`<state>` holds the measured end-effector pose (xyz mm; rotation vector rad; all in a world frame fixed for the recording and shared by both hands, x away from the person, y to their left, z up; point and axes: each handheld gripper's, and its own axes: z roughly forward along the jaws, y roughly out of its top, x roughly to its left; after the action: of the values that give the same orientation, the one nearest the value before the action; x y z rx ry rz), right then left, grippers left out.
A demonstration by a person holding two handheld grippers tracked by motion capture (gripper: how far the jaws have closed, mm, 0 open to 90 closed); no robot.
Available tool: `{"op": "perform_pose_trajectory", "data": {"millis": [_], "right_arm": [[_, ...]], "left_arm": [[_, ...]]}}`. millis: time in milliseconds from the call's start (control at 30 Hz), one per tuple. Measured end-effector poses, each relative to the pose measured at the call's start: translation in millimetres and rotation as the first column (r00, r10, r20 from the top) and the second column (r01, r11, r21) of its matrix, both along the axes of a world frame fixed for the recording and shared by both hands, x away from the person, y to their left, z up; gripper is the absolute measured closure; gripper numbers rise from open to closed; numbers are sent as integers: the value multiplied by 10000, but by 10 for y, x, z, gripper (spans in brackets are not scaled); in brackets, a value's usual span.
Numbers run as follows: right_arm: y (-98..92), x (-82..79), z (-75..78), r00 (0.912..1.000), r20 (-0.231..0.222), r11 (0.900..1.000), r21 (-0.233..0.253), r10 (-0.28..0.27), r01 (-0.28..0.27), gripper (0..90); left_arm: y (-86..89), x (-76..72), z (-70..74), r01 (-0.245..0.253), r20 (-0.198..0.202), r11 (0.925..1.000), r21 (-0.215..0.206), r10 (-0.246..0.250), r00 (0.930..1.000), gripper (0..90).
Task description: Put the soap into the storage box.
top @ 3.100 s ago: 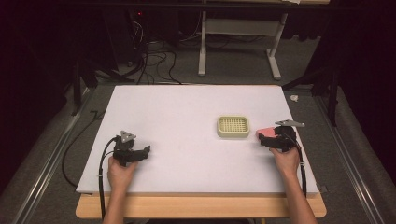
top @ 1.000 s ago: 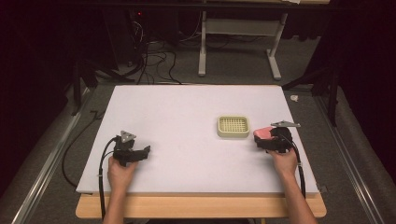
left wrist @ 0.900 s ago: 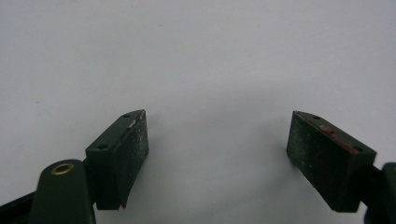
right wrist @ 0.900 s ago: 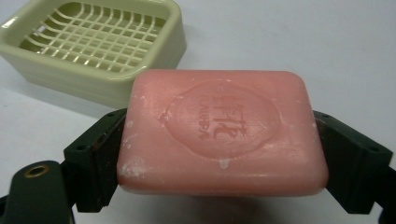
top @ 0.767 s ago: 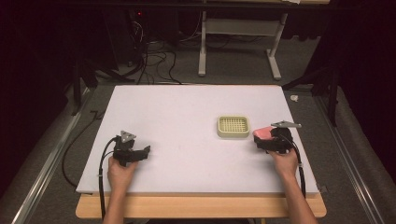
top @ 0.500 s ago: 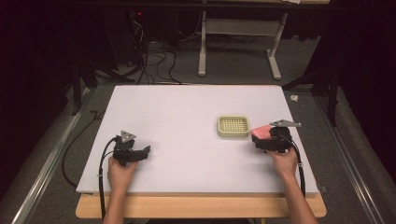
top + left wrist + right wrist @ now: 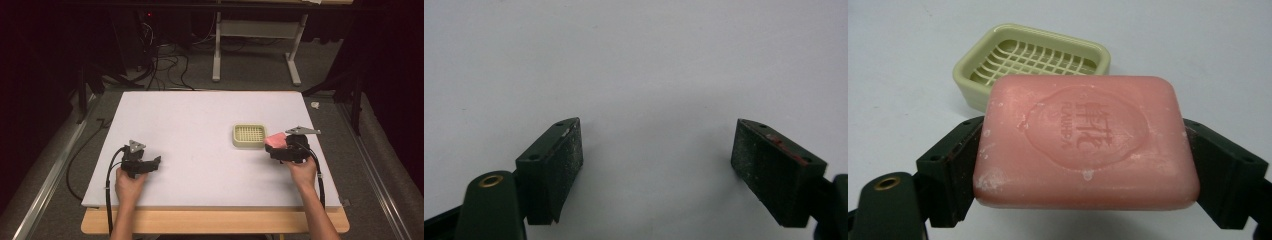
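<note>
pink soap bar (image 7: 1085, 141) clamped in right gripper (image 7: 281, 148), just beside empty soap dish (image 7: 249, 136)

A white board (image 7: 200, 130) lay across a wooden table (image 7: 215, 222) whose edge showed along the near side. Behind it, on the grey floor (image 7: 250, 70), a tangle of black cables (image 7: 165, 65) ran beside a white stand (image 7: 255, 50) with two legs. A small pale scrap (image 7: 315, 105) sat just off the board's far right corner, and a metal rail (image 7: 47, 185) ran along the left.
</note>
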<state>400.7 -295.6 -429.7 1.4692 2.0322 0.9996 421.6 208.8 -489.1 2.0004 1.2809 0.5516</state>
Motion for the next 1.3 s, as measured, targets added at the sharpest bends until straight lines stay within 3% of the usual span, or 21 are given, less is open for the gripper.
{"op": "perform_pose_trajectory", "data": {"millis": [767, 867, 1300], "right_arm": [[289, 61, 148, 9946, -40, 9946, -8, 1041, -1041, 137], [358, 79, 143, 9915, -105, 9914, -176, 1293, -1295, 137], [498, 139, 118, 9901, -273, 9903, -148, 1377, -1381, 138]], "left_arm": [[1, 0, 0, -4, -5, 10000, -13, 4, 10000, 213], [1, 1, 0, -2, -3, 10000, -16, 2, 10000, 214], [2, 1, 0, -4, -3, 10000, -22, 4, 10000, 214]]}}
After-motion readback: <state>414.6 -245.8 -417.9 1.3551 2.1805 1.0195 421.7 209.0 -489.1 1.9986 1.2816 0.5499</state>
